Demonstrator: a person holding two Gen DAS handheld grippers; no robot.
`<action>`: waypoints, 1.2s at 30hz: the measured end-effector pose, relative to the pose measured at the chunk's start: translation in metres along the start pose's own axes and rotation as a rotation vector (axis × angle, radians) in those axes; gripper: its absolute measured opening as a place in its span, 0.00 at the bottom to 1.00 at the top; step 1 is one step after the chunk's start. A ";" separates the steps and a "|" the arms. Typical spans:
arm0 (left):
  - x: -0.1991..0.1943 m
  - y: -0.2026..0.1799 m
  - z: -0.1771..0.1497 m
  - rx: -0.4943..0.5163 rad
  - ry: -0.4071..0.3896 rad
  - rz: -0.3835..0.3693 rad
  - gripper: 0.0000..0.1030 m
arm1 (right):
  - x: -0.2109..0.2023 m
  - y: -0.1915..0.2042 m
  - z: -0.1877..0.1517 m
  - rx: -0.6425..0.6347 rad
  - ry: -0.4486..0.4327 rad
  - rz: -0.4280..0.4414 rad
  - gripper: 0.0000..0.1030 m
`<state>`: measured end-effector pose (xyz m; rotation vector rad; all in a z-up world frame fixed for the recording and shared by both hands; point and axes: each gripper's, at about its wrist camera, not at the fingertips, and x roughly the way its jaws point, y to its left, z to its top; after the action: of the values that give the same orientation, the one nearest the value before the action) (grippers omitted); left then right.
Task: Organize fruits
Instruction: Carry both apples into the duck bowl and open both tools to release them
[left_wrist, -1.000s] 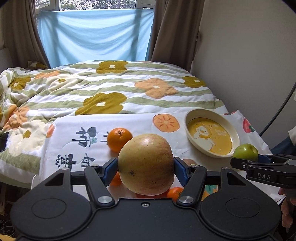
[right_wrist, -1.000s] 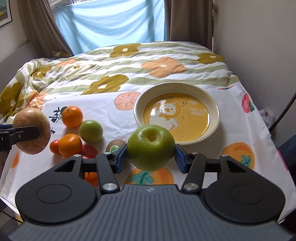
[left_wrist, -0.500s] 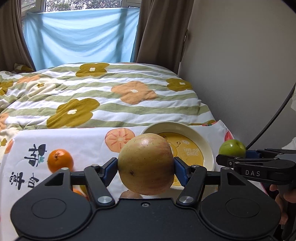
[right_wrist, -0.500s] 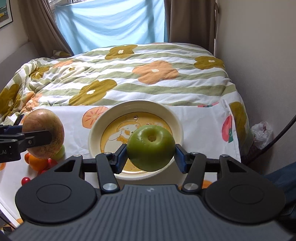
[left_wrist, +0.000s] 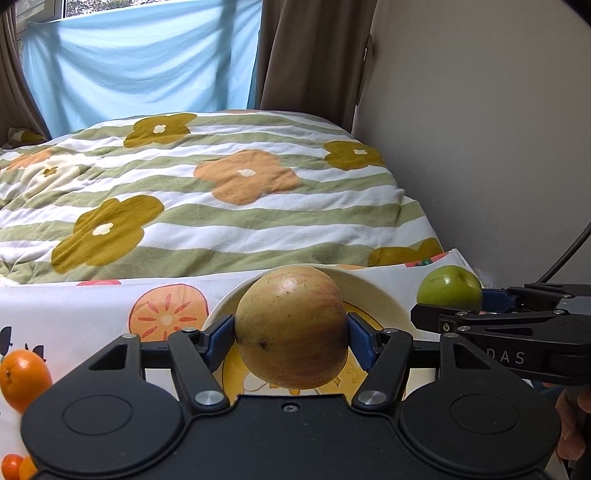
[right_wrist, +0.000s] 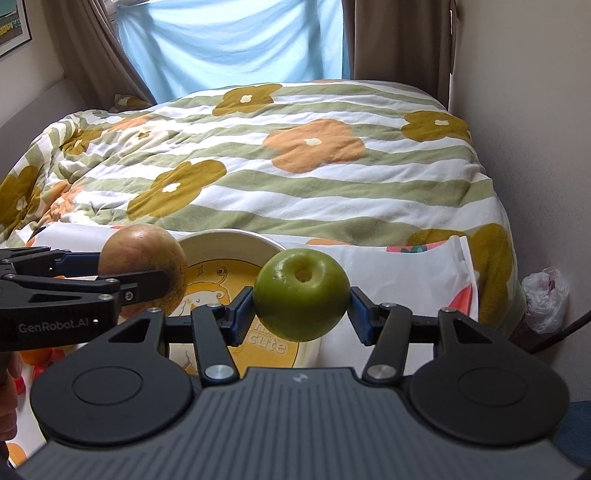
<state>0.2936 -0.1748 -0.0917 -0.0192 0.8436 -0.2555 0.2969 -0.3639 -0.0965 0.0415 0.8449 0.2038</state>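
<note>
My left gripper (left_wrist: 291, 338) is shut on a large yellow-red apple (left_wrist: 291, 326) and holds it above the cream plate (left_wrist: 373, 295) with a yellow cartoon centre. My right gripper (right_wrist: 302, 314) is shut on a green apple (right_wrist: 301, 293) and holds it over the plate's right part (right_wrist: 236, 243). The green apple also shows at the right of the left wrist view (left_wrist: 448, 286); the yellow-red apple shows at the left of the right wrist view (right_wrist: 144, 258). The two grippers hang side by side, apart.
An orange (left_wrist: 22, 374) lies on the white printed cloth (left_wrist: 74, 314) at the left, with more small fruit at the lower left corner (left_wrist: 14, 467). A flowered striped duvet (left_wrist: 221, 192) covers the bed behind. A wall is close on the right.
Both grippers have moved forward and toward the plate with their apples still held. The plate now lies right under both, and the loose fruit has slid out to the left.
</note>
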 end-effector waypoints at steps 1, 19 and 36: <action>0.006 -0.001 0.000 0.003 0.007 0.004 0.67 | 0.004 -0.001 0.001 0.001 0.004 0.006 0.67; 0.034 -0.012 0.009 0.125 0.032 0.108 0.93 | 0.029 -0.013 0.008 0.001 0.032 0.030 0.67; -0.011 0.022 -0.021 0.024 0.062 0.118 0.97 | 0.046 0.022 0.001 -0.145 0.035 0.101 0.67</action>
<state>0.2752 -0.1494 -0.1002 0.0609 0.9003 -0.1557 0.3231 -0.3330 -0.1270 -0.0556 0.8612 0.3612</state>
